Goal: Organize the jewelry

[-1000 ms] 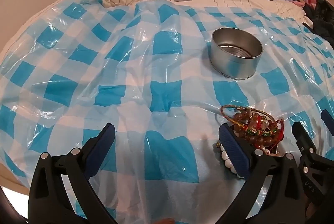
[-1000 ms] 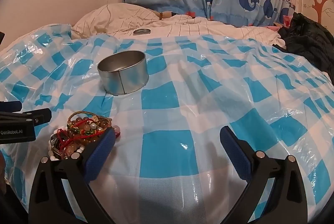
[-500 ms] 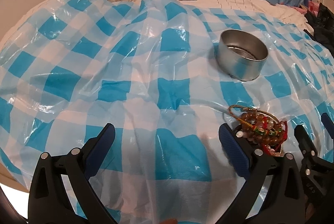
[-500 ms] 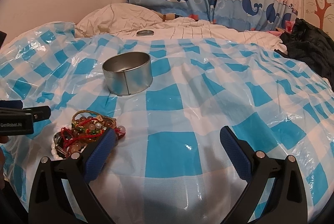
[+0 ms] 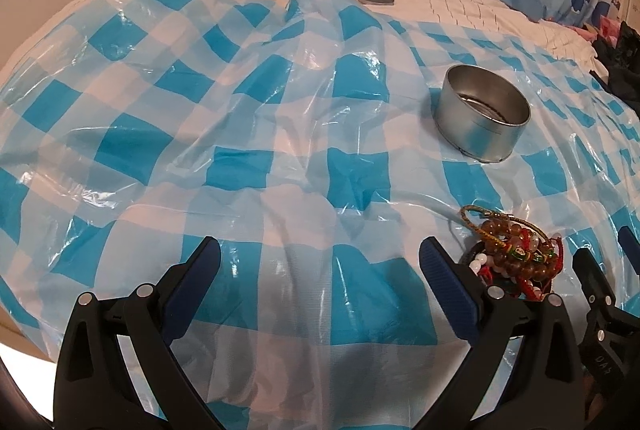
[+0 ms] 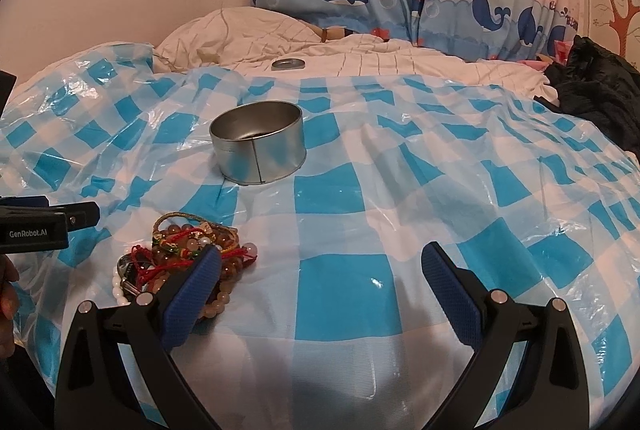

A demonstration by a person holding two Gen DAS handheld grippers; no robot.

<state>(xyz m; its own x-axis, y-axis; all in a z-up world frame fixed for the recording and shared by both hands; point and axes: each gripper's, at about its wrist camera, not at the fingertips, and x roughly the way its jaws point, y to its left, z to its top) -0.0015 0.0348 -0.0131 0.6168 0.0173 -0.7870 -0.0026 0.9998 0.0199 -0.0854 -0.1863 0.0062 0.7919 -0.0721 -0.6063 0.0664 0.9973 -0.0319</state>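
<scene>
Metal tin (image 6: 259, 145) beyond bracelets (image 6: 188, 258).

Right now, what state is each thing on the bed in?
Tin: open, upright, looks empty.
Lid: off, lying flat on the quilt behind.
Bracelets: tangled pile on the checked sheet.
Left gripper: open, holding nothing.
Right gripper: open, holding nothing.

left tongs (image 5: 320, 262): spread wide, empty | right tongs (image 6: 322, 270): spread wide, empty
</scene>
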